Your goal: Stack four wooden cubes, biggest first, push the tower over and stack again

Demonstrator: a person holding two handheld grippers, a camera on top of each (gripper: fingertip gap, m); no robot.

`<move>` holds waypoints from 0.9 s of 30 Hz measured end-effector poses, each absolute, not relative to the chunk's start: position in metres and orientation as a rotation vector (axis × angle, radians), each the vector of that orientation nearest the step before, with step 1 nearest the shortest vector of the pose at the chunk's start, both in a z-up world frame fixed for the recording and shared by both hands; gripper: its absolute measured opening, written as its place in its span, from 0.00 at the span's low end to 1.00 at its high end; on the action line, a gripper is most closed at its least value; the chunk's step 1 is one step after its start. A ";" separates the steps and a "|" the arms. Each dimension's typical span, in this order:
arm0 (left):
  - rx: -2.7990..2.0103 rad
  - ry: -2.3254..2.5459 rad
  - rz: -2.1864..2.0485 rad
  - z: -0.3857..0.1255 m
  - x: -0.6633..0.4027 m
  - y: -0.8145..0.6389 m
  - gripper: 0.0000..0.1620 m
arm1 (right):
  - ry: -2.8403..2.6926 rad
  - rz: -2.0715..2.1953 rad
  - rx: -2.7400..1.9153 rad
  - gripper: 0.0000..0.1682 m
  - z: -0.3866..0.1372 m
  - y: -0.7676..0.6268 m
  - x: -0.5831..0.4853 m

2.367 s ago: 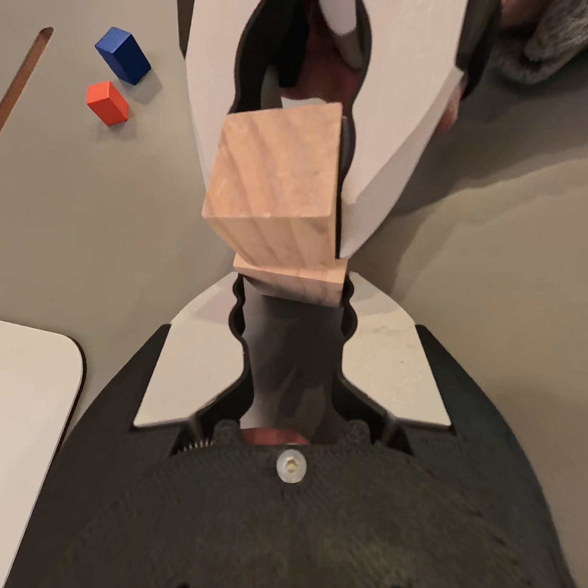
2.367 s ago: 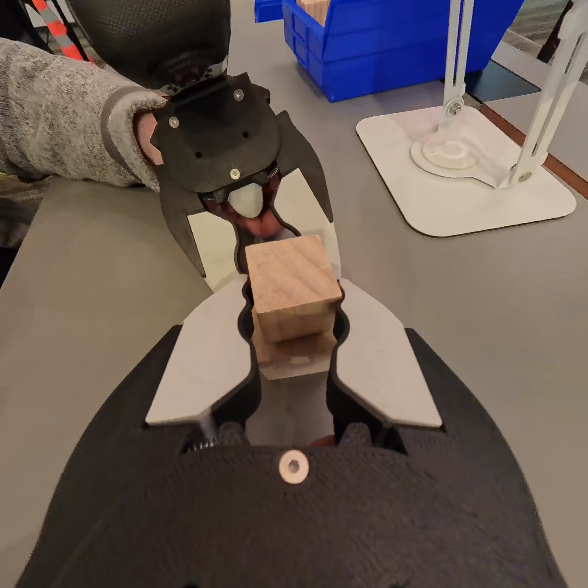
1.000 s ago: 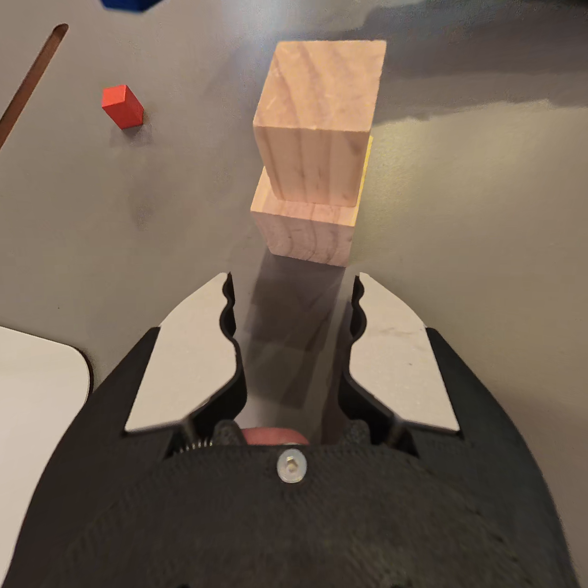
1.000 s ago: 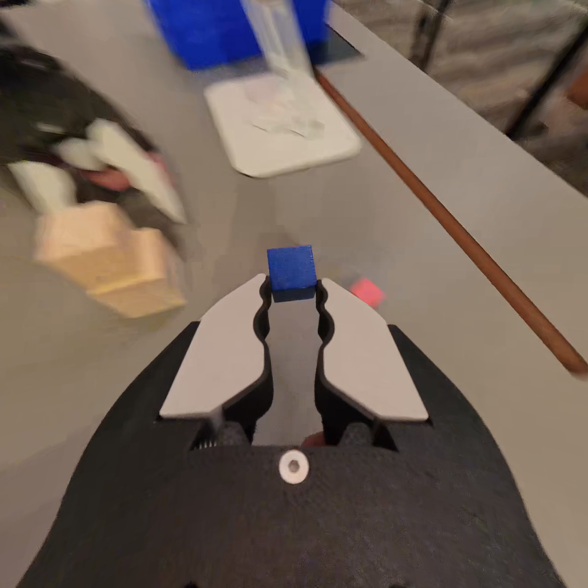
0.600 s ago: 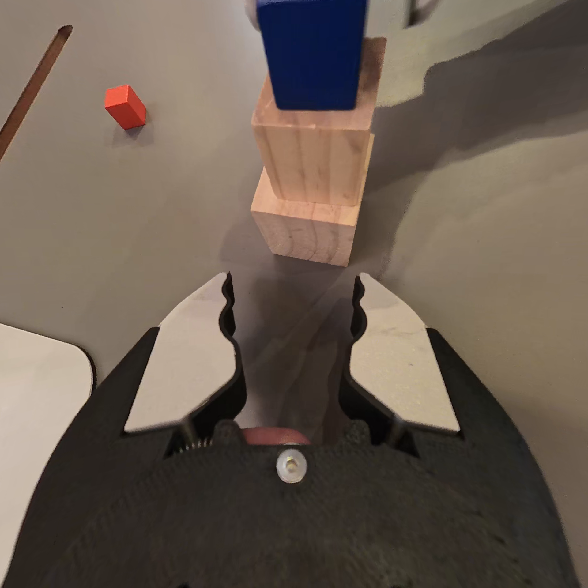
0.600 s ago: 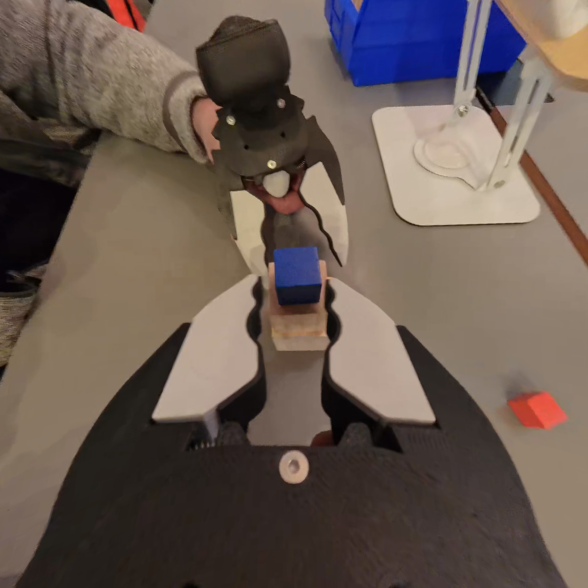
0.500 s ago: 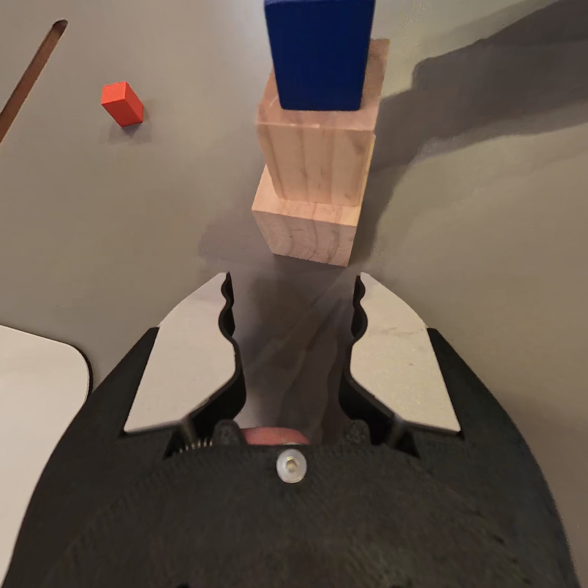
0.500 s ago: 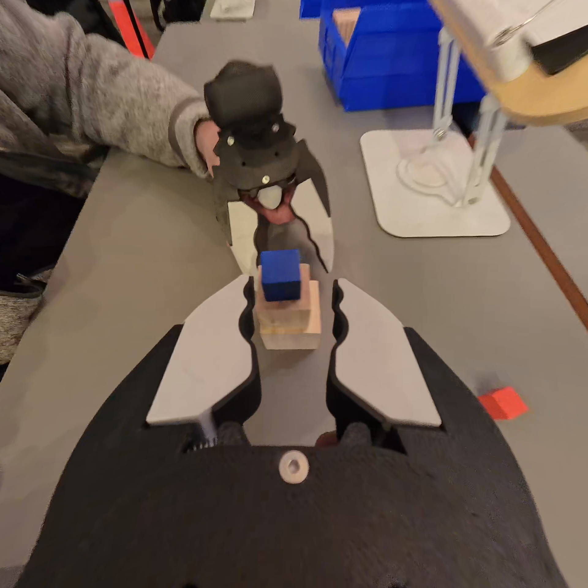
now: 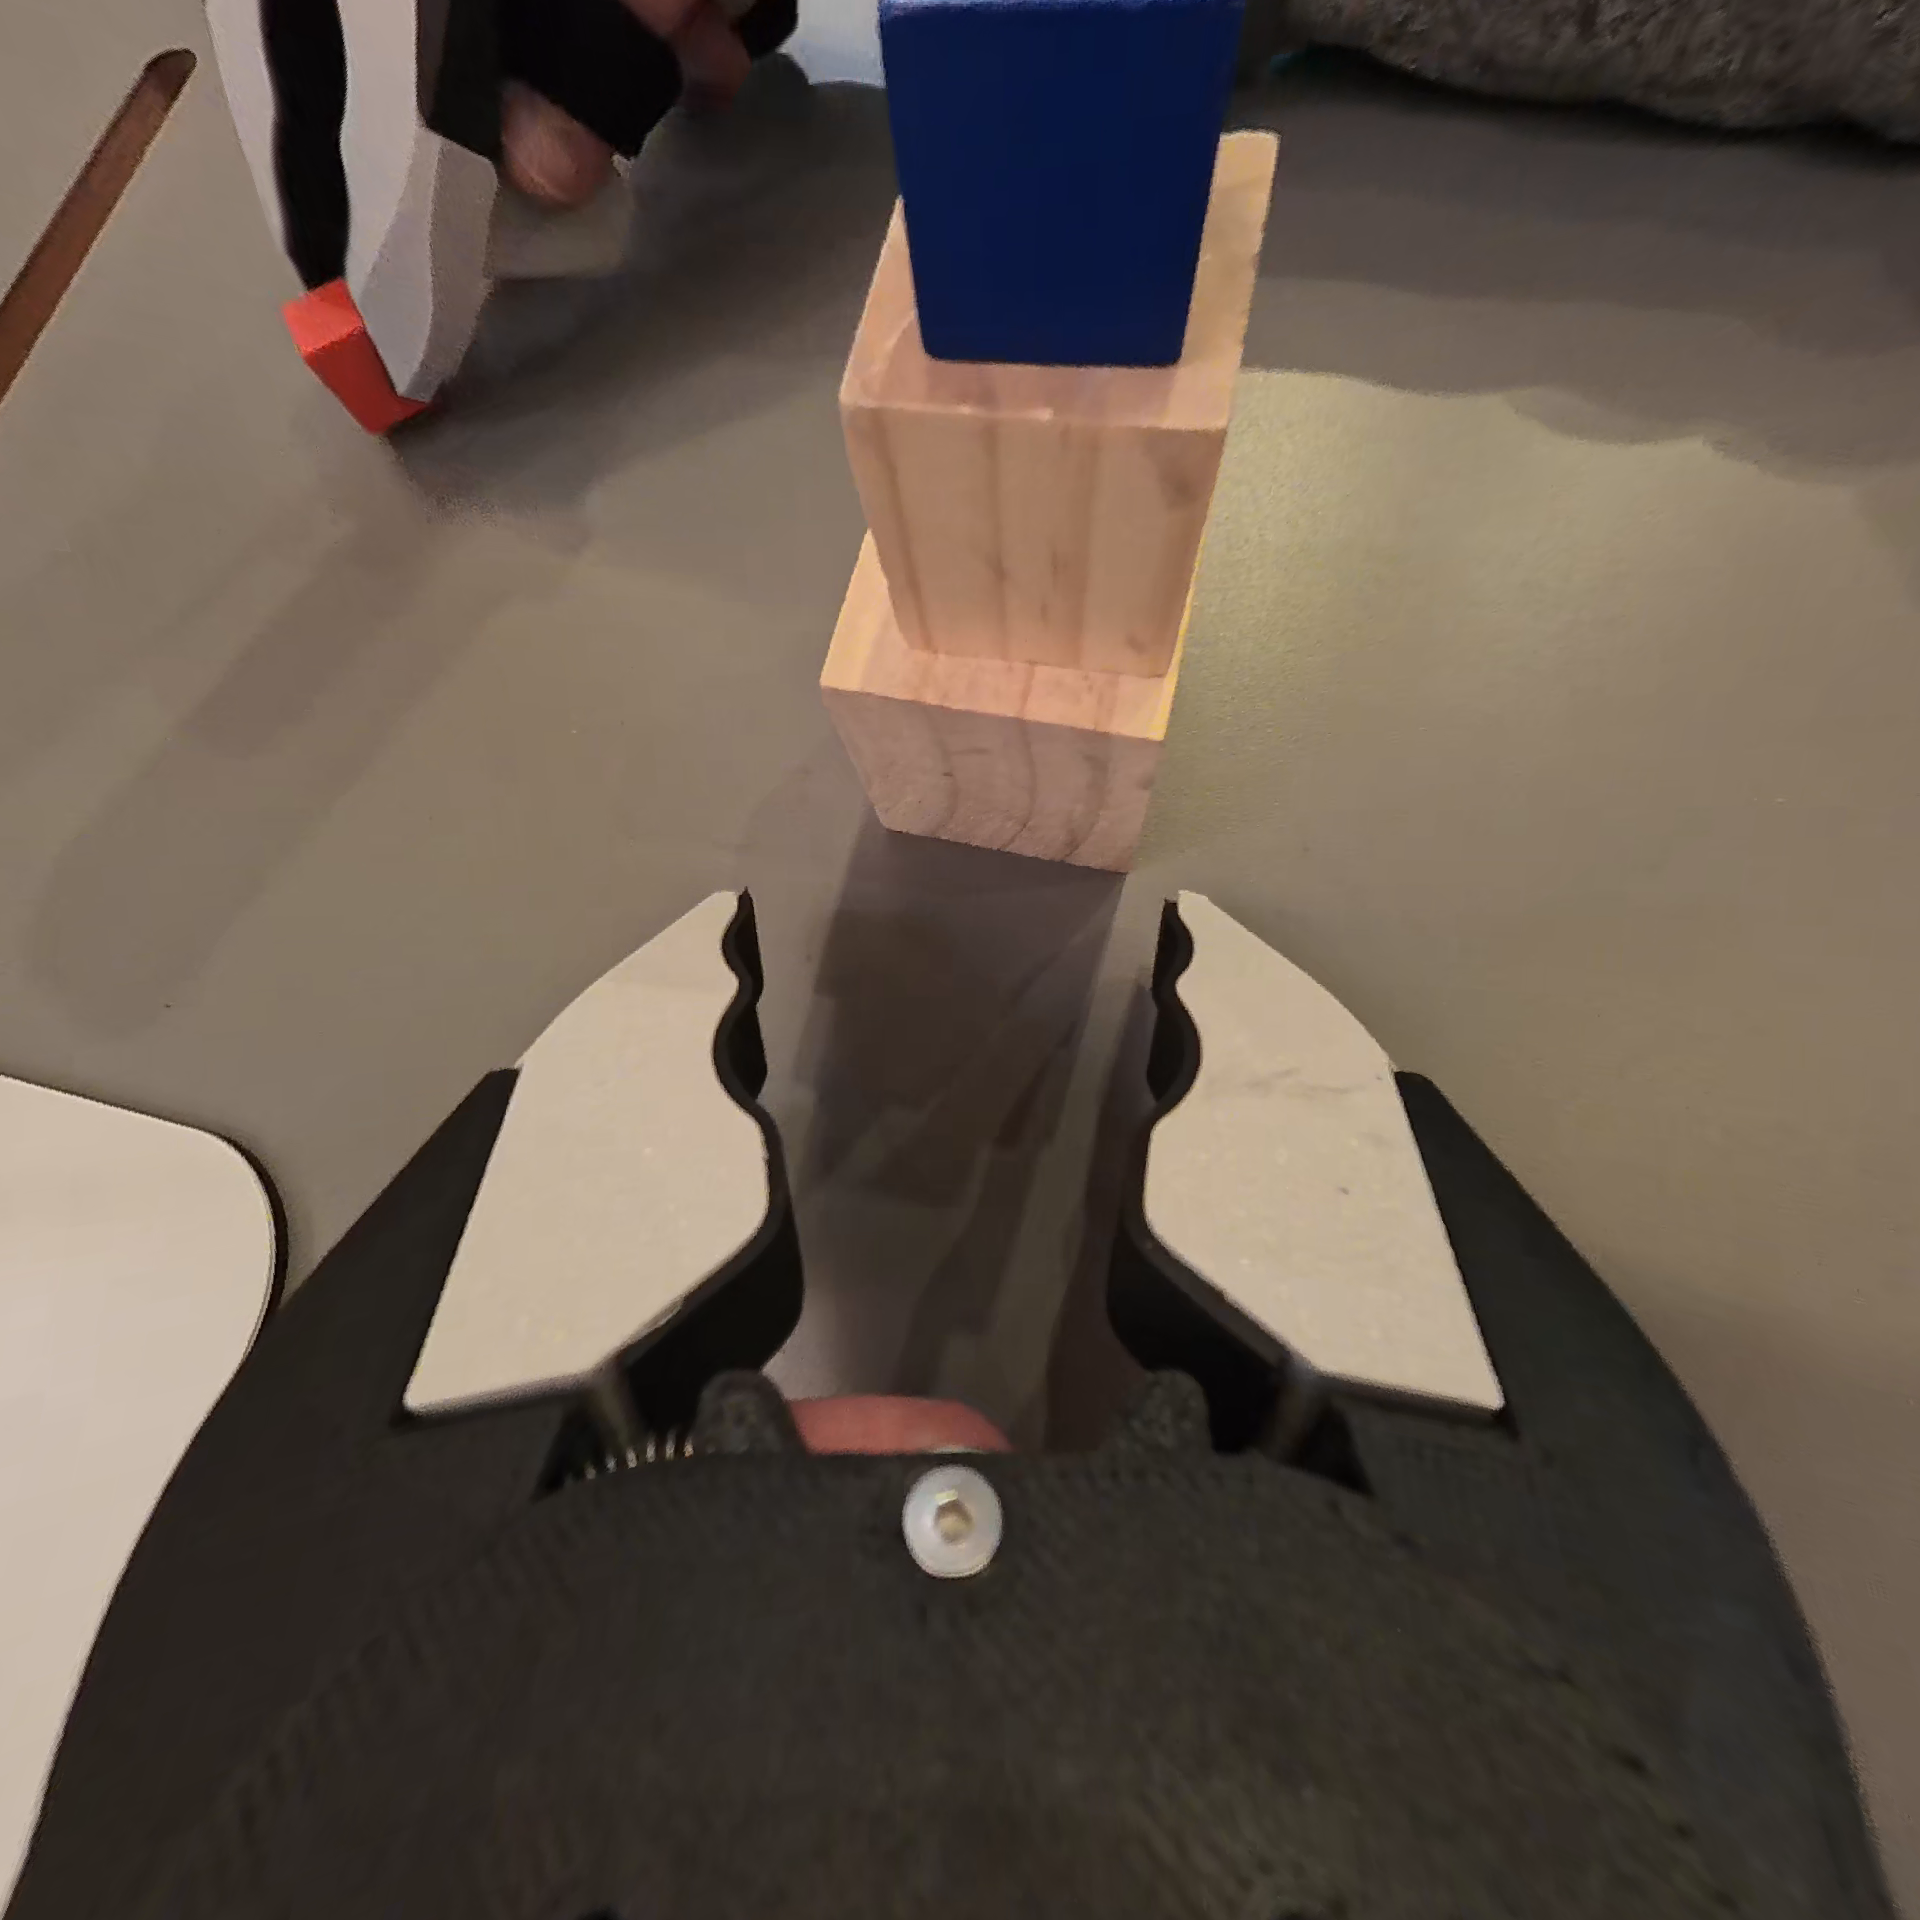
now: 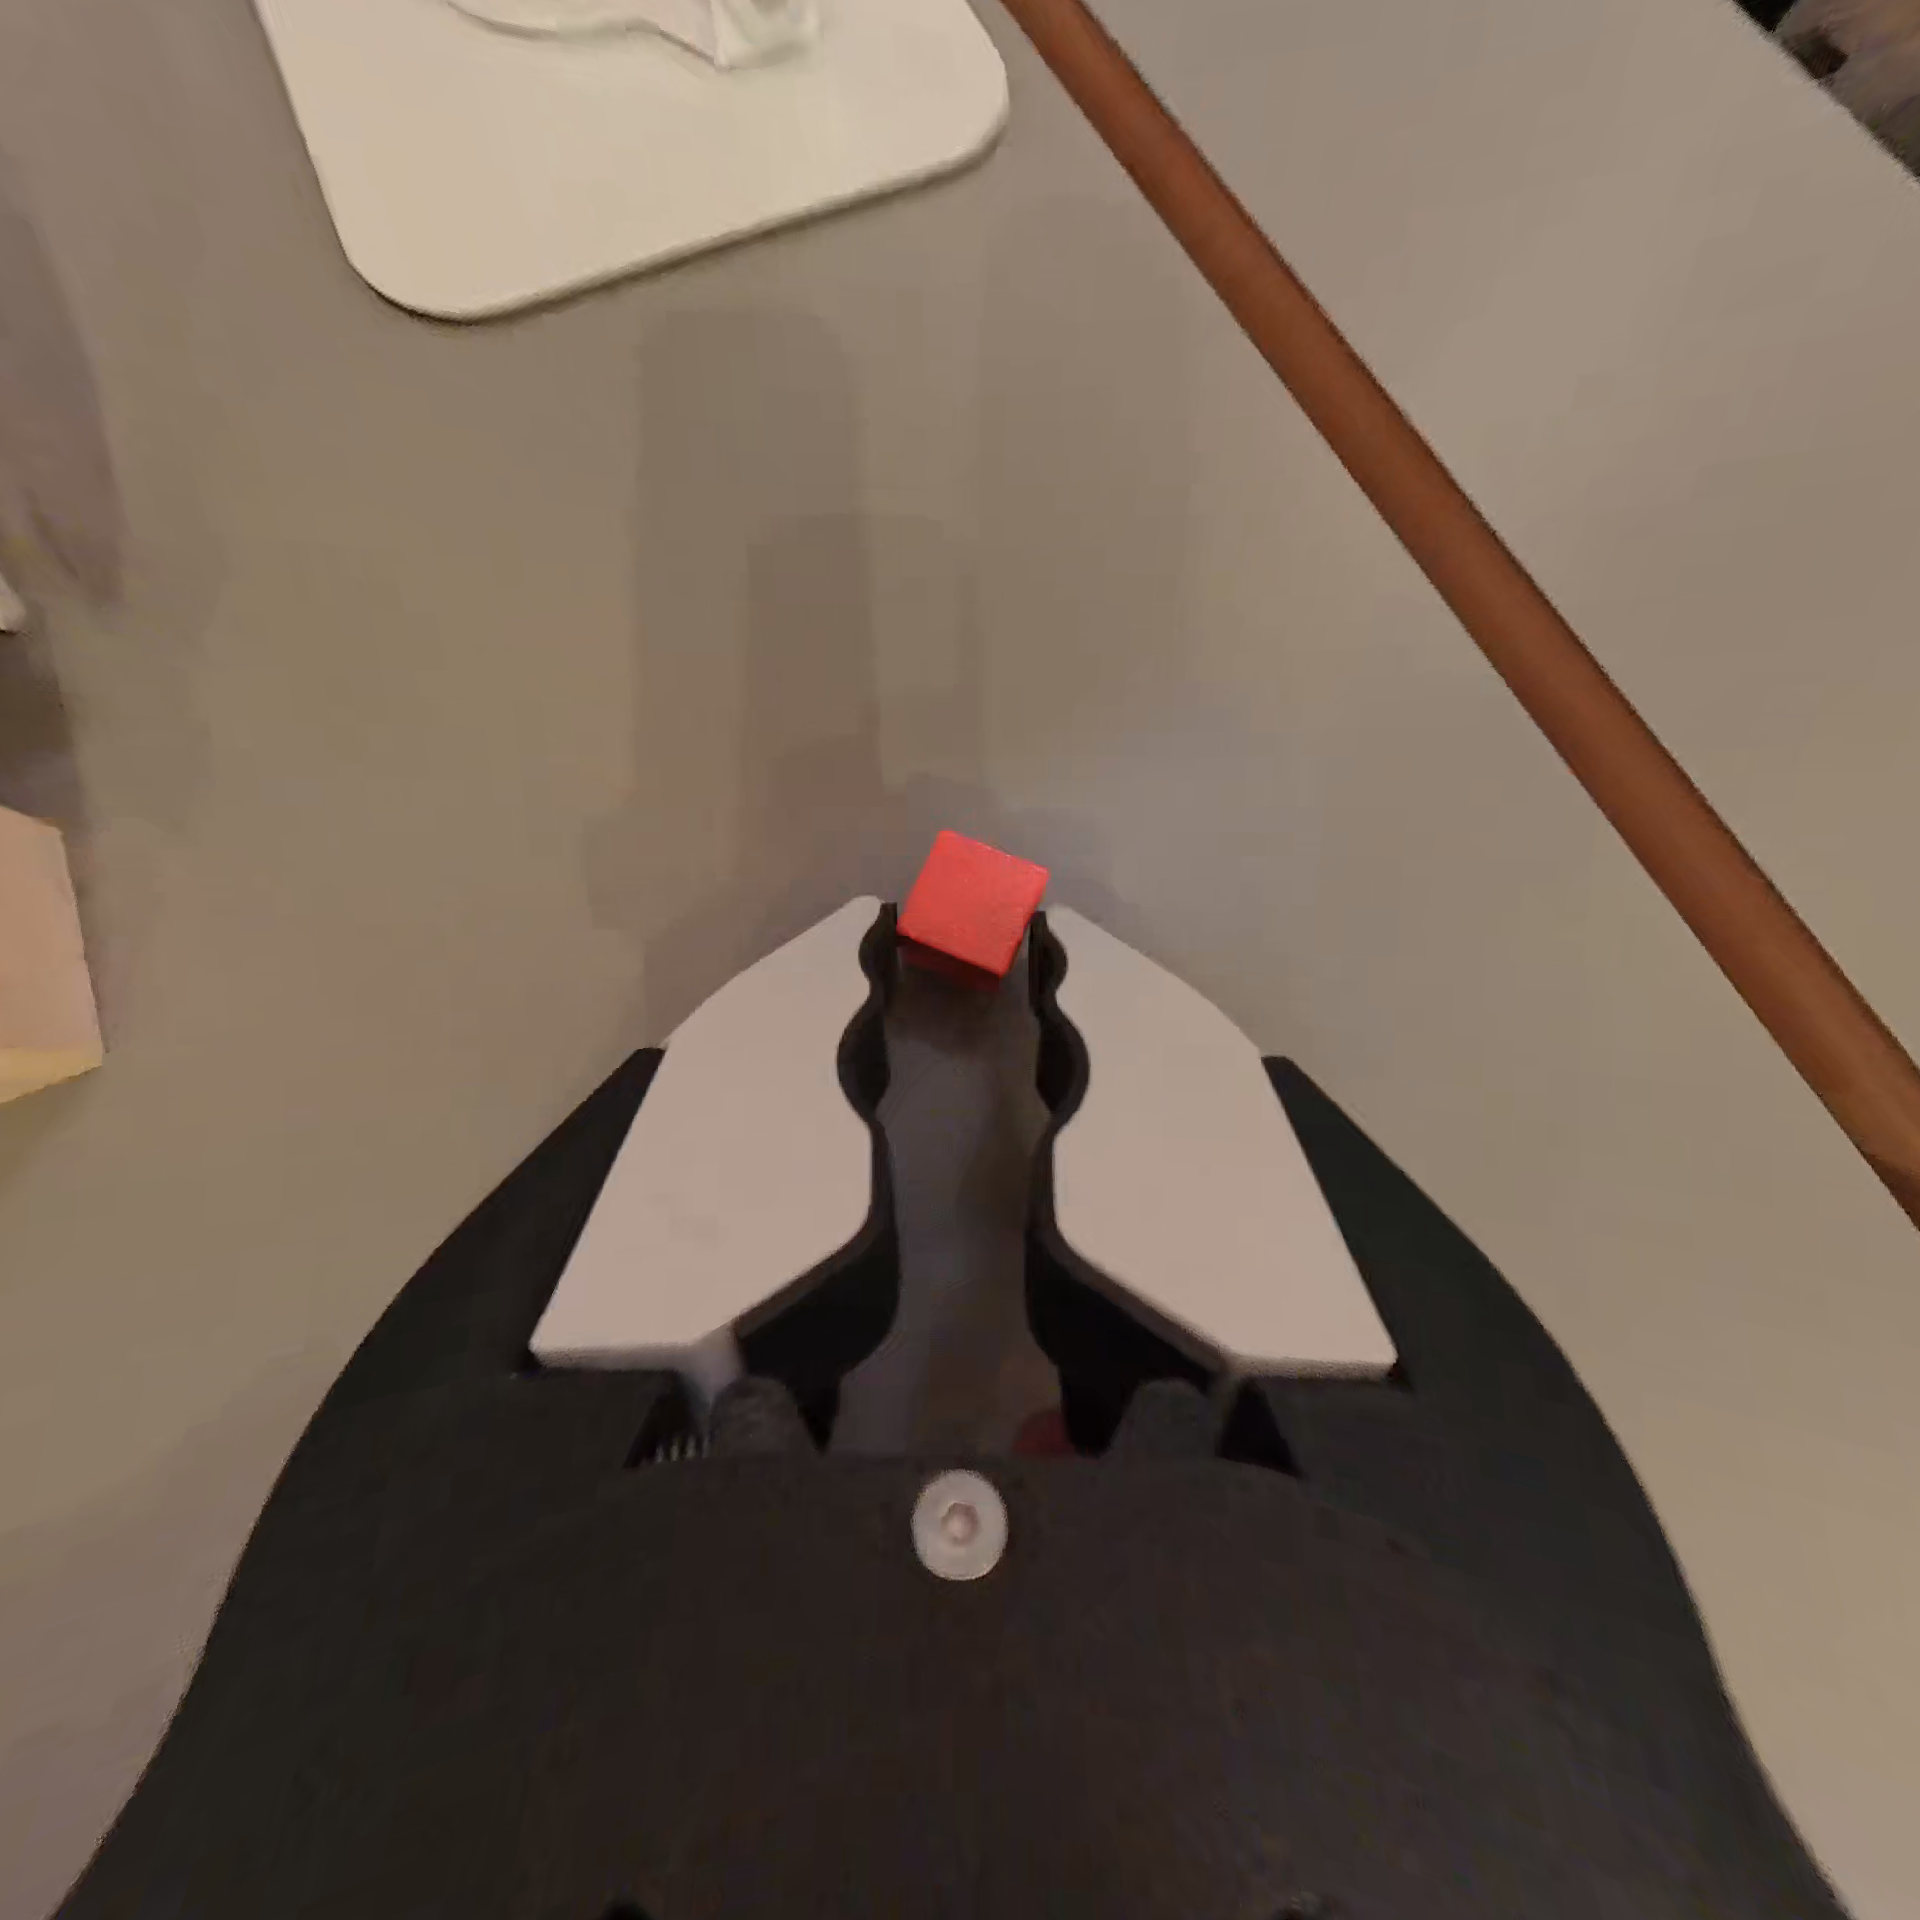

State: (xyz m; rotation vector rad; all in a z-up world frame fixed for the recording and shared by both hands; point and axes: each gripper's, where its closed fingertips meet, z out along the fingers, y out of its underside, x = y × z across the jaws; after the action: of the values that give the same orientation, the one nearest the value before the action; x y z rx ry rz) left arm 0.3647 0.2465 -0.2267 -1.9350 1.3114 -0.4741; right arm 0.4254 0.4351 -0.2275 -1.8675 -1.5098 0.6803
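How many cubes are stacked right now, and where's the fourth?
3 stacked: large wooden cube at the bottom, smaller wooden cube, blue cube on top. The red cube sits between the right gripper tips.

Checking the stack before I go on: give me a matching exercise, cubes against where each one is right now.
Things:
1. blue cube
2. red cube
3. largest wooden cube
4. middle wooden cube

Places:
A. on the table, bottom of the tower
B. between the right hand-held gripper's fingertips
C. top of the tower
D. second level

Pairs: 1-C, 2-B, 3-A, 4-D
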 end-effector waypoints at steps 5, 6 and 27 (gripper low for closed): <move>-1.930 1.306 -0.478 -0.226 0.365 0.247 0.44 | -1.514 0.862 -1.712 0.14 -0.172 0.391 0.416; -1.929 1.304 -0.477 -0.225 0.365 0.247 0.44 | -1.543 0.904 -1.668 0.14 -0.155 0.372 0.414; -1.926 1.304 -0.440 -0.227 0.364 0.248 0.42 | -1.790 0.954 -1.487 0.20 -0.109 0.249 0.406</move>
State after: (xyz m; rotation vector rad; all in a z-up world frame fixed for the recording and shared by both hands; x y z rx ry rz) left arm 0.3640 0.2480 -0.2266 -1.9257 1.3042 -0.4400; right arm 0.4060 0.2493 -0.1087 -1.4875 -1.7903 0.9538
